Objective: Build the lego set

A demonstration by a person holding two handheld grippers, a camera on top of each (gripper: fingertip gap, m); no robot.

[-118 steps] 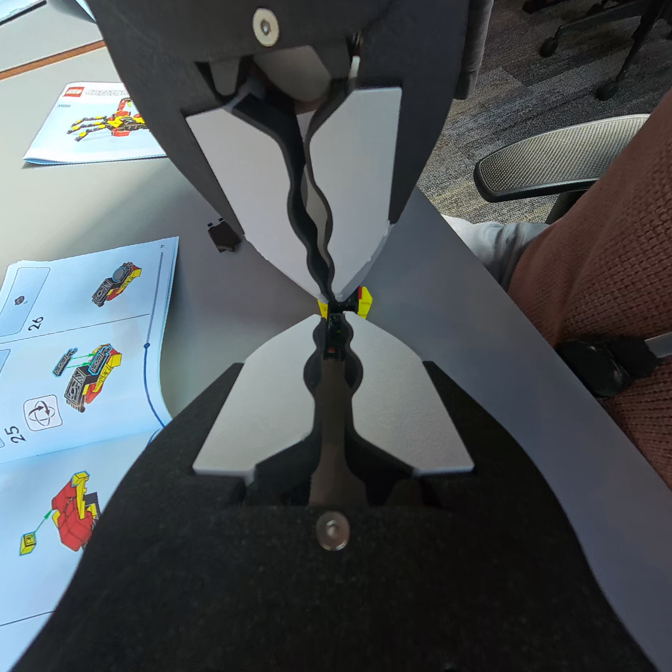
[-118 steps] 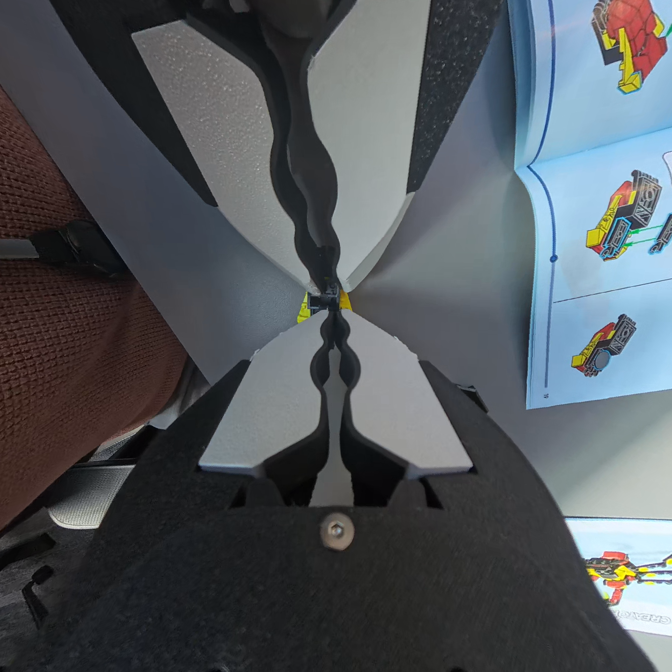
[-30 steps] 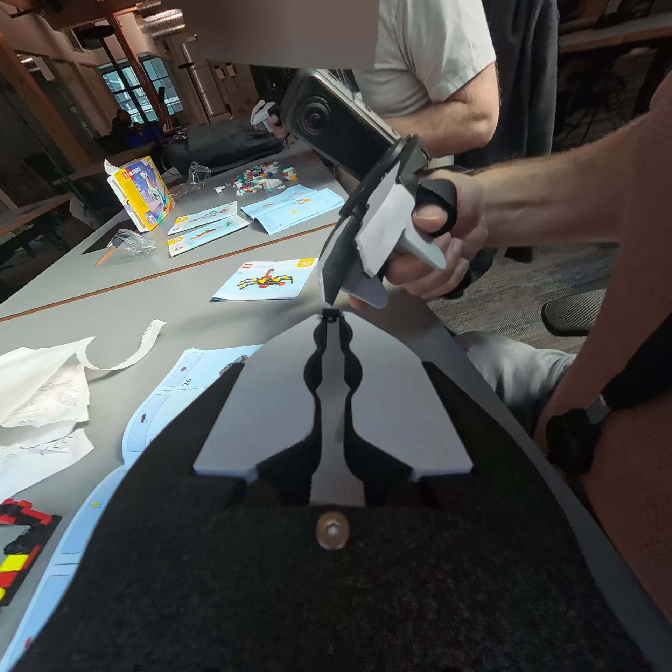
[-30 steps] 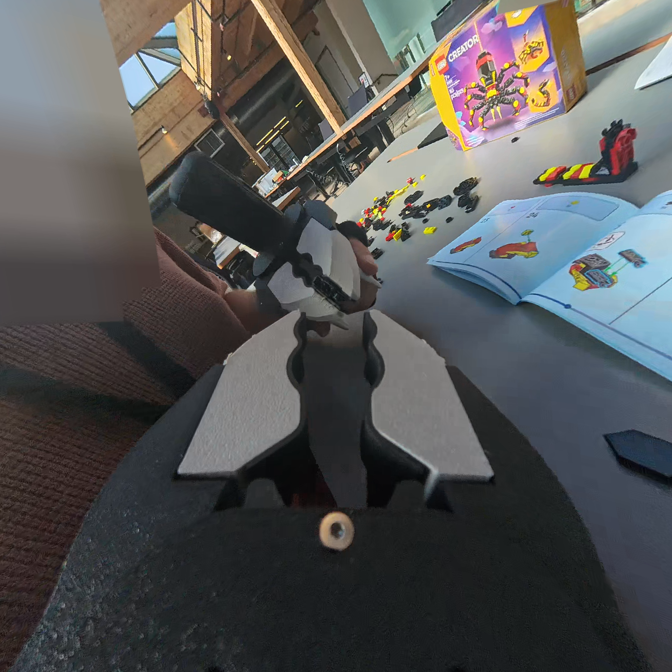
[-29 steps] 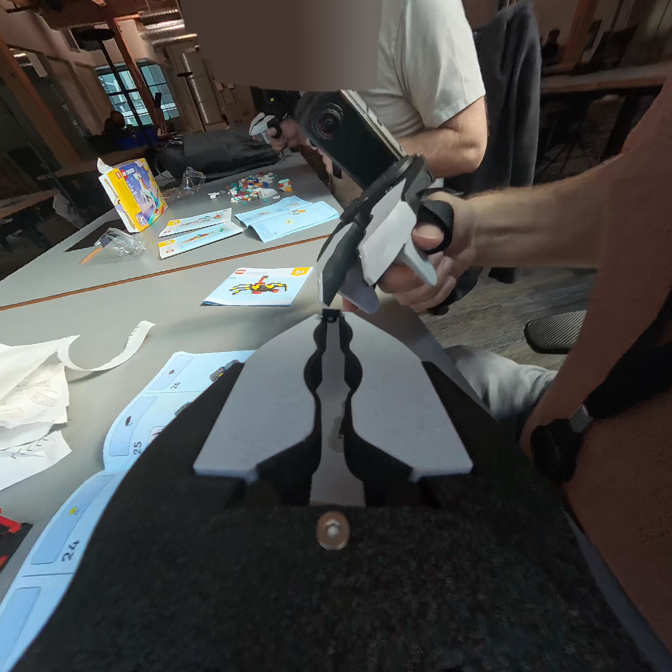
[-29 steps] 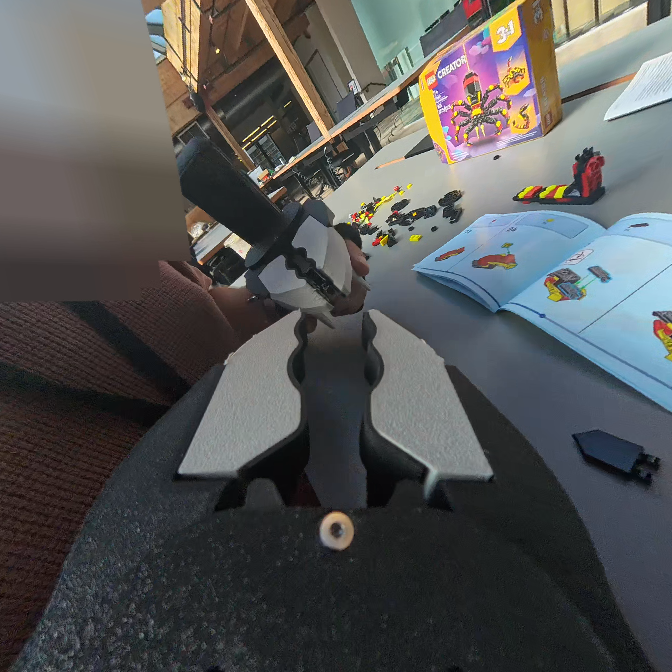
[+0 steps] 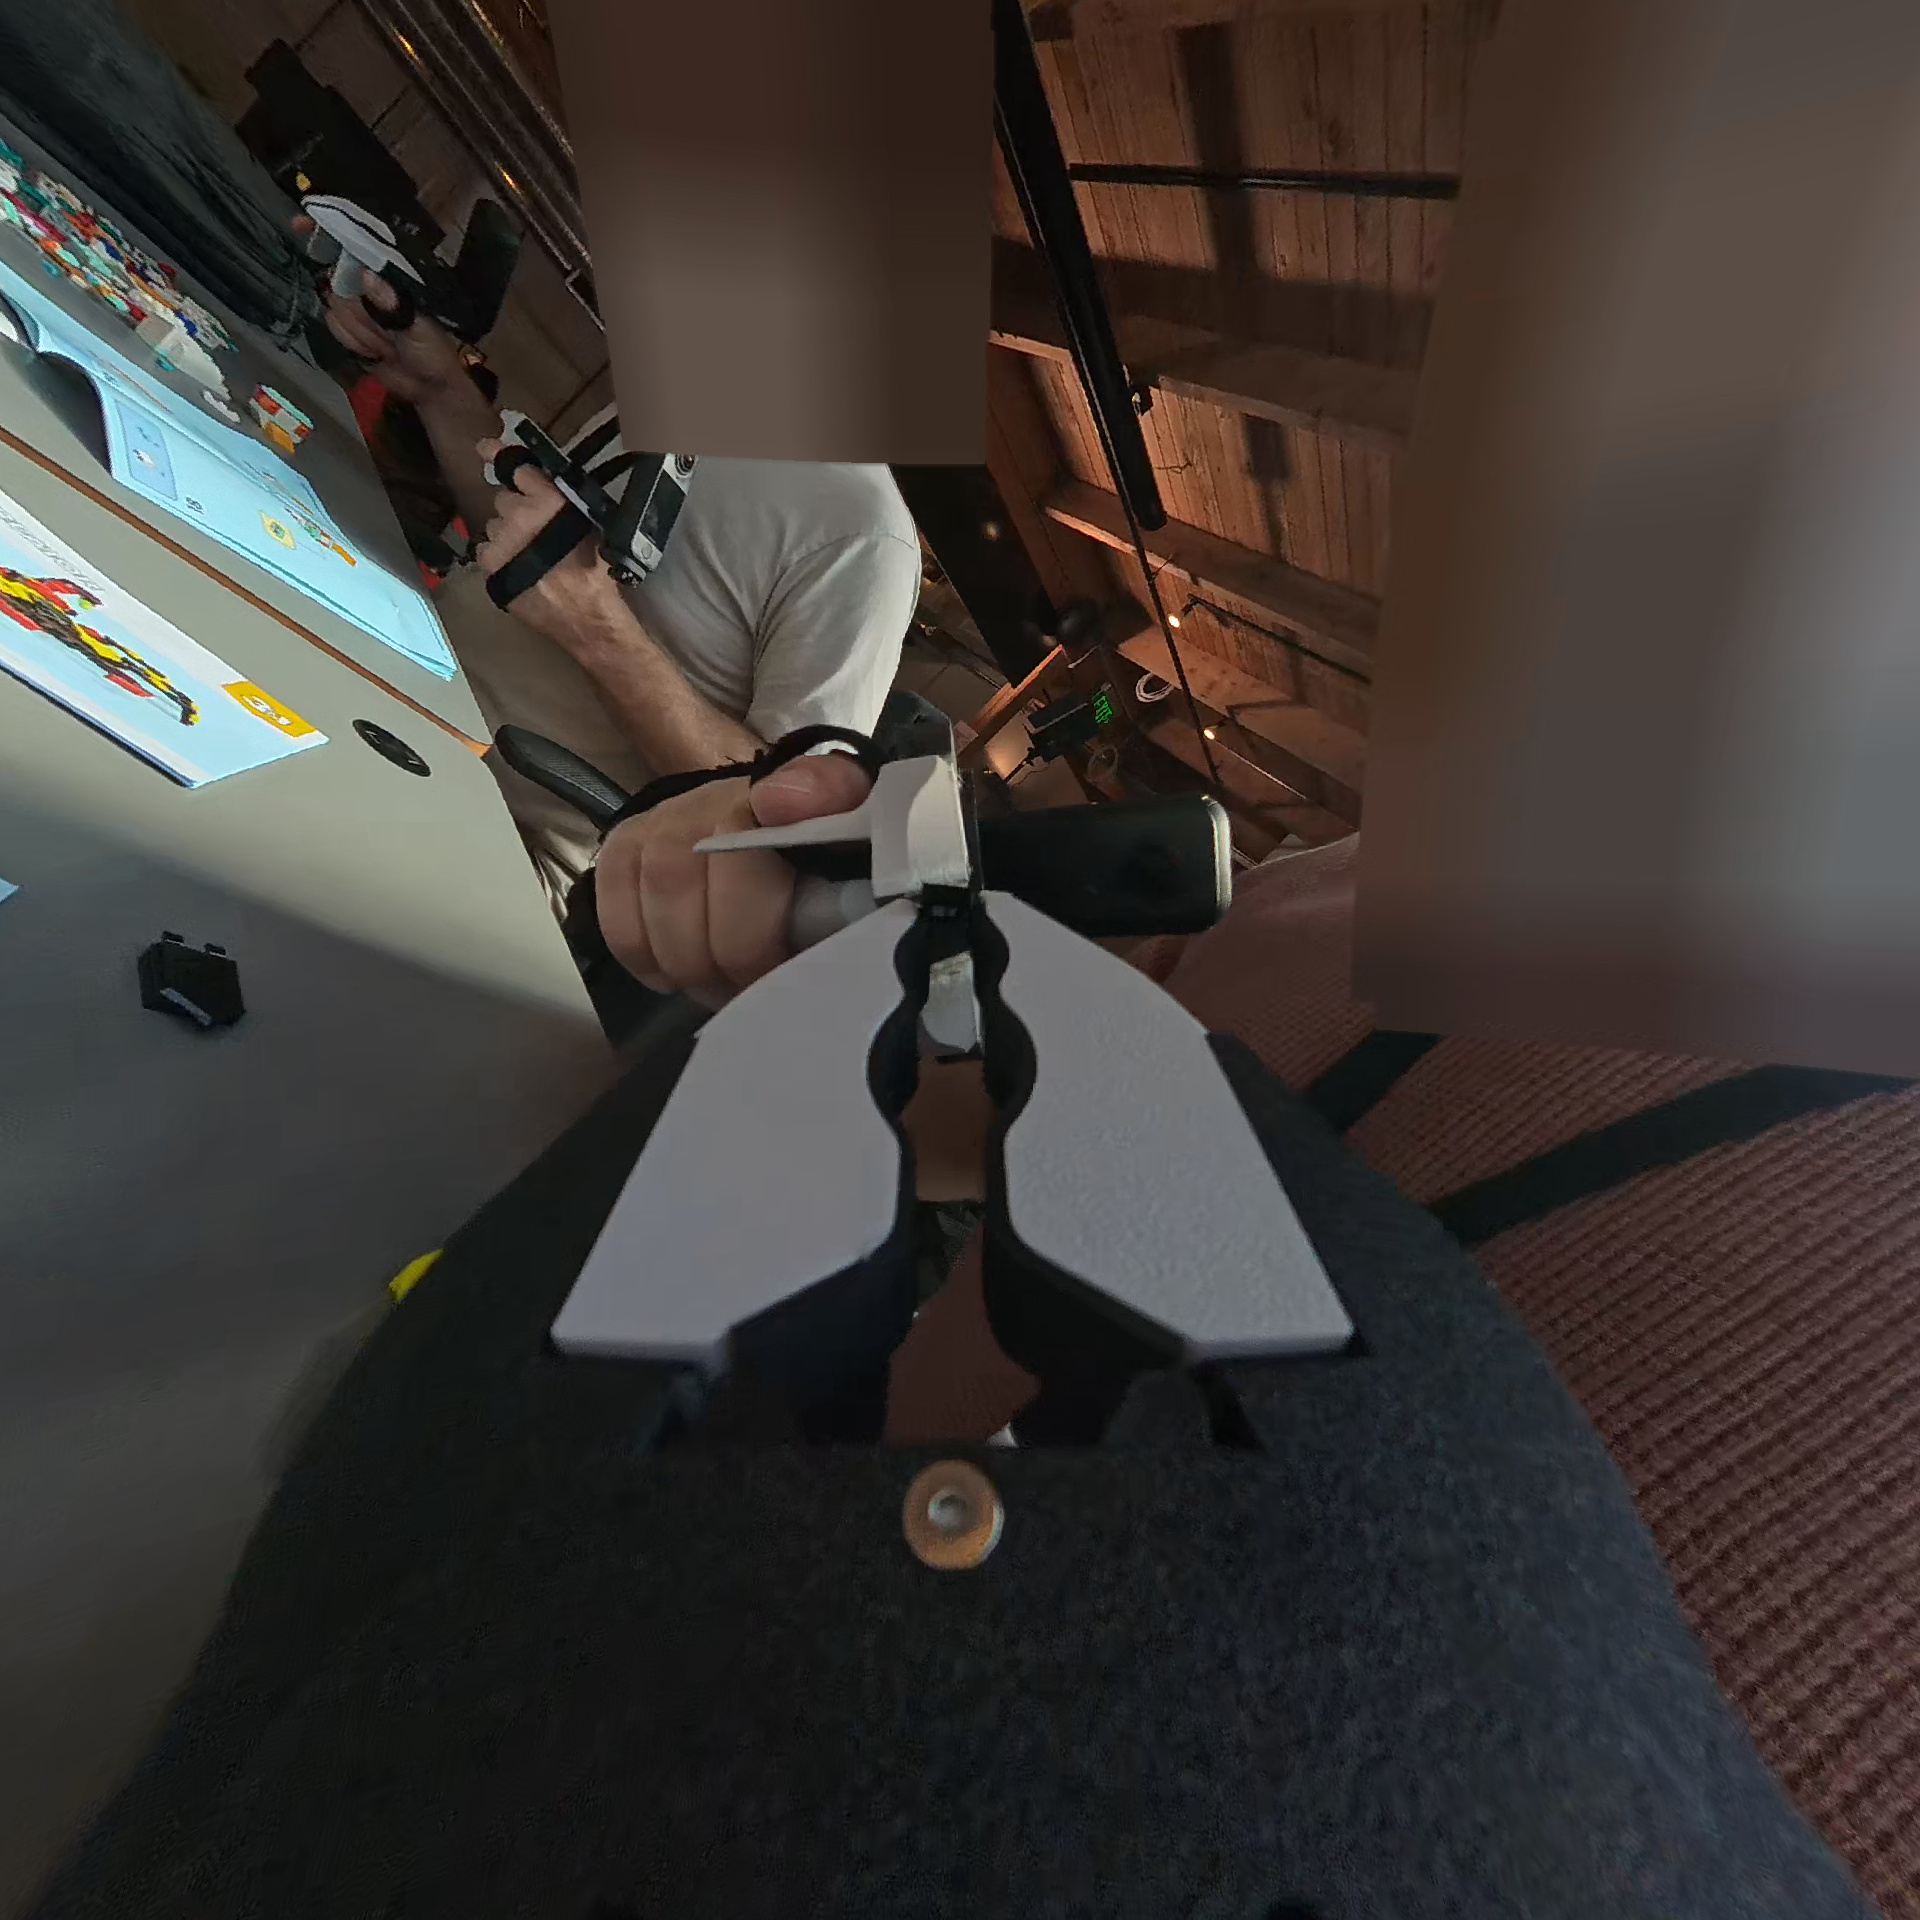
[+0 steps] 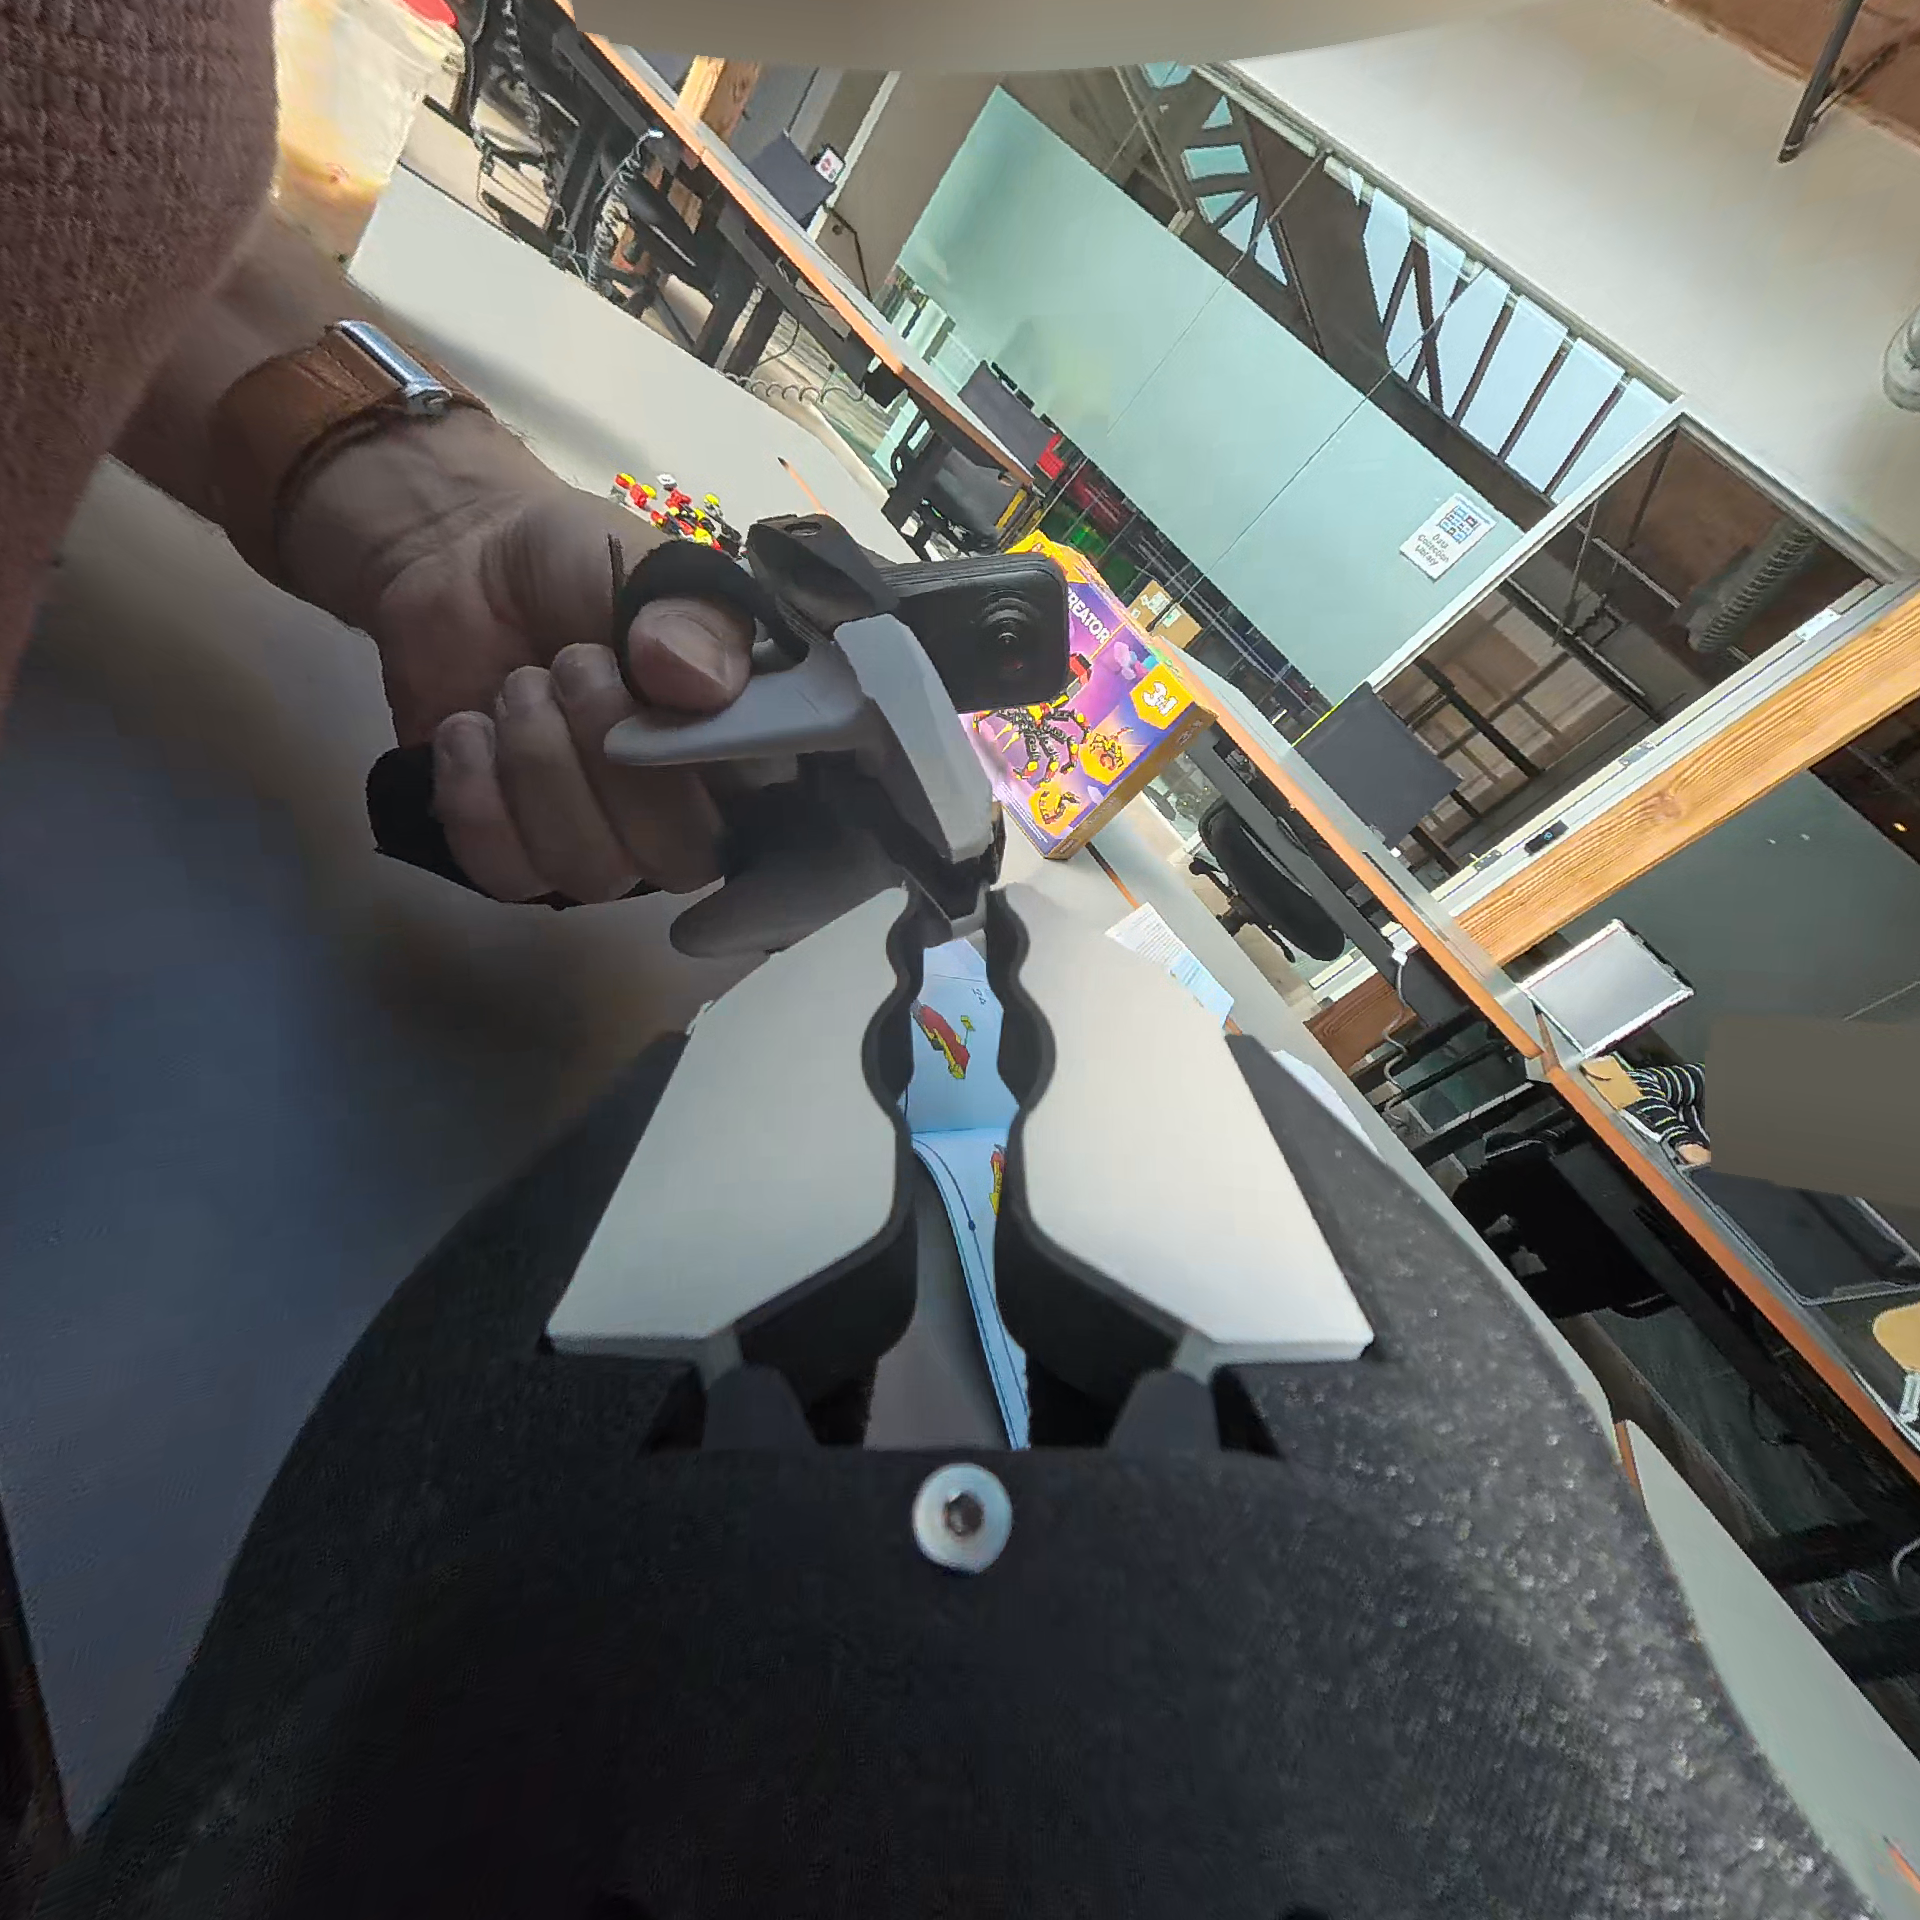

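Both grippers are lifted off the grey table and meet tip to tip in the air. My left gripper is shut on a small black piece that just shows at its tips. My right gripper comes down onto that tip, side-on, with a hand on its handle. In the right wrist view my right gripper has its jaws close together around the tip of the left gripper. The piece itself is hidden there.
A loose black brick and a blurred yellow bit lie on the table. Instruction booklets lie at the far left. The open booklet, the set's box and loose bricks are beyond. Another person sits opposite. The tips of both grippers are at nearly the same place.
Both grippers have tilted up and rolled since a second ago. The right gripper, then open and a little apart, has closed in around the left gripper's tip.
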